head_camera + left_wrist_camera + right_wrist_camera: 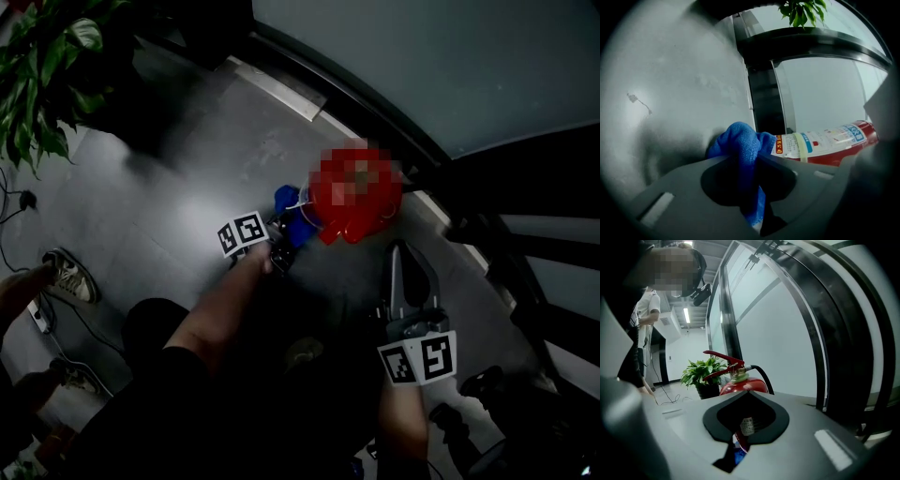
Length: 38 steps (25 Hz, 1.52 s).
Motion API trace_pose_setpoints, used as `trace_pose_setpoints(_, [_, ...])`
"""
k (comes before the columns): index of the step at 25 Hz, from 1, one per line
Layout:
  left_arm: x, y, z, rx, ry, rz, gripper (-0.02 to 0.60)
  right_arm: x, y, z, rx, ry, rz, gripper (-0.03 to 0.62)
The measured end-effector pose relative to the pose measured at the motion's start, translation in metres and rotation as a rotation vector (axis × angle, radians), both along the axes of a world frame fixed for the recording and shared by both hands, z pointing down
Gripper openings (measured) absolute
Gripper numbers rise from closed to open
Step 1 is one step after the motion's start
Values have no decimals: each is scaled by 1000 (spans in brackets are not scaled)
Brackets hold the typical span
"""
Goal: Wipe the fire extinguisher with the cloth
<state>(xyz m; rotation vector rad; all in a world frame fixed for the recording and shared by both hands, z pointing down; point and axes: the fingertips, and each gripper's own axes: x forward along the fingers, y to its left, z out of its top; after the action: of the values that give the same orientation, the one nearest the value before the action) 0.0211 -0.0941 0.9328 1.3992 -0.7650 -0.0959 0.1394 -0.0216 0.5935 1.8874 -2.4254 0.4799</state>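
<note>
Dim, fisheye-warped, glare off pale floor

Person's tools: grey-jawed left gripper (283, 246) and right gripper (410, 262); white marker cubes (242, 232) with black squares; dark clothing (178, 412).

The left claw (749, 161) has its two grey jaws pressed together on a blue cloth (740, 140). A thin strip of the fabric runs down the seam between them towards the camera. Past the jaw tips the cloth bunches into a rounded wad, and its right edge touches the fire extinguisher (825, 143). The extinguisher's red body stretches off to the right, wrapped in a white label (811, 140) with small print and a pale band. Grey floor (670, 84) fills the left side. Beyond the cloth stands a dark frame post (764, 98), with a pale glass panel (820, 93) to its right. Green leaves (801, 10) show at the far top edge.
</note>
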Motion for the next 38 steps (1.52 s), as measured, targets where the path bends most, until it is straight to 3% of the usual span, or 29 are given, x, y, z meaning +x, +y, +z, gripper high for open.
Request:
trace_pose_setpoints(5, [1,8,16,-41,-25,14,64,1,6,2,-8,14,-6,2])
trace_pose_setpoints(7, [-2,6,14,-2,-68,25,64,0,6,2,-3,10,-10,2])
trace_pose_setpoints(10, [-16,-17,-12,114,-150,1,64,2,-2,6,14,5,-8,3])
trace_pose_setpoints(13, [-29,-49,-63,251,-170,1,64,14,-15,13,24,-33,30,2])
trace_pose_setpoints(19, [-21,-79,-205,640,-150,277,64,37,-38,18,70,-35,141,2])
trace_pose_setpoints(24, [-20,-73,-292,793,-44,365,64,42,-40,13,105,-51,163,2])
trace_pose_setpoints(28, [-12,-55,-342,824,63,451,64,37,-40,8,123,-62,143,2])
trace_pose_setpoints(31, [1,-47,-353,747,171,466,64,33,-39,6,131,-44,124,2])
trace_pose_setpoints(32, [6,-48,-349,730,172,471,64,33,-38,6,130,-40,120,2])
trace_pose_setpoints(36, [19,-53,-325,729,38,549,64,31,-38,10,135,-6,97,2])
trace_pose_setpoints(38, [25,-52,-319,724,5,590,64,32,-38,16,138,21,82,2])
